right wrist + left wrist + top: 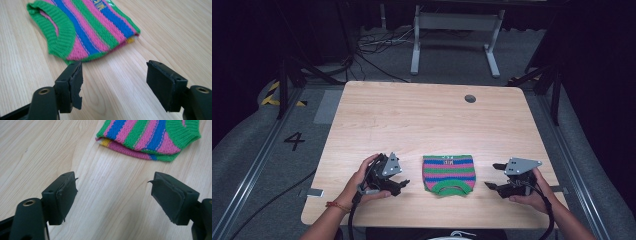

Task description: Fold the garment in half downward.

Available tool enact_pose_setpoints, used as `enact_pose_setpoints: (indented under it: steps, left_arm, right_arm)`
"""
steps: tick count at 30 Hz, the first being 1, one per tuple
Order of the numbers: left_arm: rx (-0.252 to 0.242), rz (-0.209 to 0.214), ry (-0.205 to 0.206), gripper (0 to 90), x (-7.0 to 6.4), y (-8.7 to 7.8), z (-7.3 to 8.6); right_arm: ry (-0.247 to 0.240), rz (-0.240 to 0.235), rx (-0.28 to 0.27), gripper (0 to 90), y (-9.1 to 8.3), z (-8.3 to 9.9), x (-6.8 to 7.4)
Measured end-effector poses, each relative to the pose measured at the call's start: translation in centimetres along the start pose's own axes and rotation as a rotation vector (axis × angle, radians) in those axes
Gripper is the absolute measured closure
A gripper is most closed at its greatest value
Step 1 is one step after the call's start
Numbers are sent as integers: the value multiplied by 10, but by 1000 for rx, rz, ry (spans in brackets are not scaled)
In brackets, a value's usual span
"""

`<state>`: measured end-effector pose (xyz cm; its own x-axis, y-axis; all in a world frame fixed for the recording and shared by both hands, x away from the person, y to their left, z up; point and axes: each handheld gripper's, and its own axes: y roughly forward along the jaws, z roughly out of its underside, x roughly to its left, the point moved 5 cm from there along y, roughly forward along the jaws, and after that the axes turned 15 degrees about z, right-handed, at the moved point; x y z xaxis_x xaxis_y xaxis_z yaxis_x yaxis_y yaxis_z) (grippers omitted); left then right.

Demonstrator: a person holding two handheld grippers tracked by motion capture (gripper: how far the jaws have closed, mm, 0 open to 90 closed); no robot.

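Lying flat on the desk, a striped knitted garment sits between both hand-held grippers.
The left hand-held gripper rests just beside its left edge, jaws wide apart and empty; the right hand-held gripper sits near its right edge, jaws likewise spread, touching nothing.

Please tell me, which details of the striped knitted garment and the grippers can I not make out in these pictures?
- Knitted garment: lettering near its far edge is too small in the high view, cut by the top edge in the right gripper view.
- Its underside: hidden against the table.
- Left gripper: the jaw gap is too small and dark in the high view.
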<state>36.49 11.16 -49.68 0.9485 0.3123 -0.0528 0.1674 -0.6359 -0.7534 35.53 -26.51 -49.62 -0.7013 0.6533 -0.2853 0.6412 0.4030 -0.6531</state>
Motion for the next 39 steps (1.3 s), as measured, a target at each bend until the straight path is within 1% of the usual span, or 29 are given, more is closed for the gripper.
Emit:
enact_pose_setpoints:
  steps: [1,3,4,8,11,12,13,18,19,21,27,28,31,33,35,36,39]
  left_arm:
    - [3,-1,0,210,0,-1,1]
    - [14,-18,2,209,1,-3,5]
    - [20,-24,-4,208,1,-4,7]
    - [37,-24,-9,208,1,-8,15]
    - [34,-17,-23,207,2,-10,22]
    - [40,-22,-27,207,2,-11,25]
    - [39,-26,-36,207,3,-12,27]
    - [24,-19,-68,205,6,-14,37]
    - [23,-20,-70,204,7,-15,39]
    - [21,-22,-70,204,8,-16,41]
    - [13,-24,-98,204,15,-21,50]
    - [9,-26,-101,205,16,-21,51]
    - [8,-29,-115,207,18,-24,55]
    - [20,-33,-110,207,18,-25,58]
    - [23,-34,-107,206,18,-26,61]
    - [22,-32,-115,206,18,-28,63]
    - [9,-28,-136,206,18,-33,70]
  right_arm:
    - [0,5,5,297,-1,3,-1]
    - [4,17,11,295,-3,8,-4]
    - [7,22,14,295,-4,10,-5]
    - [28,38,21,293,-7,19,-11]
    - [34,51,30,291,-11,26,-15]
    - [39,56,31,291,-12,28,-16]
    - [46,64,35,291,-13,31,-18]
    - [76,91,42,291,-21,44,-26]
    - [86,93,40,290,-22,47,-27]
    - [90,98,41,289,-23,50,-28]
    - [117,126,50,281,-27,66,-36]
    - [130,128,50,281,-27,69,-37]
    - [139,134,58,276,-28,74,-40]
    - [142,144,66,274,-29,77,-41]
    - [142,146,65,273,-29,78,-42]
    - [153,146,66,269,-30,82,-43]
    - [163,144,67,258,-30,86,-44]
